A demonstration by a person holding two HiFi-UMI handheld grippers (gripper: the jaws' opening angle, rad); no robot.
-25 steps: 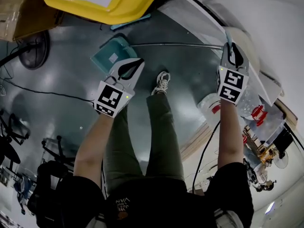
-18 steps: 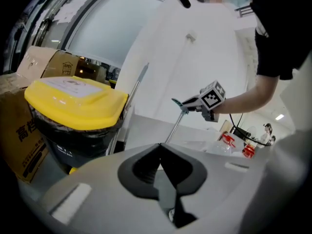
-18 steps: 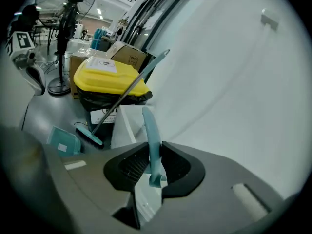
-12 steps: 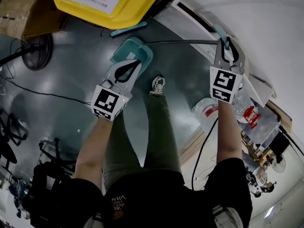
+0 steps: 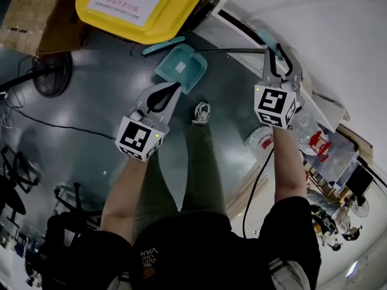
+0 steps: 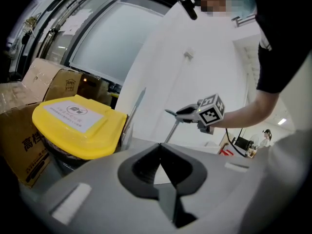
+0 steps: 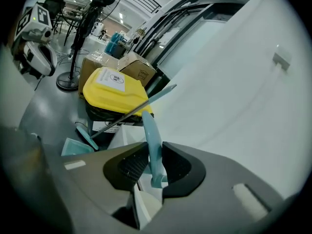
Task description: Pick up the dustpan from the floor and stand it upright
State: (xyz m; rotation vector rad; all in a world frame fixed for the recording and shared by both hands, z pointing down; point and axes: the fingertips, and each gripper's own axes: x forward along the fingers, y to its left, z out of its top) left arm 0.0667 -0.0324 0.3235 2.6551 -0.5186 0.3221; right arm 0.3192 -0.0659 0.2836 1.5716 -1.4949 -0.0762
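Note:
The teal dustpan (image 5: 181,68) hangs tilted just above the grey floor, in front of the yellow bin. Its thin metal shaft (image 5: 230,51) runs right to a teal grip (image 7: 151,140). My right gripper (image 5: 279,56) holds that grip near the white wall; its jaws are opening slightly, with the grip still upright between the pads (image 7: 155,147). The pan (image 7: 73,147) shows low at the left of the right gripper view. My left gripper (image 5: 174,89) is shut and empty, just short of the pan's near edge. Its closed jaws (image 6: 161,152) point toward the right gripper (image 6: 197,113).
A bin with a yellow lid (image 5: 139,5) stands beyond the pan, with cardboard boxes (image 5: 30,11) to its left. A teal brush (image 5: 163,44) lies by the bin. A floor fan (image 5: 51,74) and cables sit left. My shoe (image 5: 202,110) is below the pan; a water jug (image 5: 263,141) stands right.
Both grippers have risen. The pan has swung up and toward the bin, away from the left gripper's tip. The right gripper has rolled with the handle.

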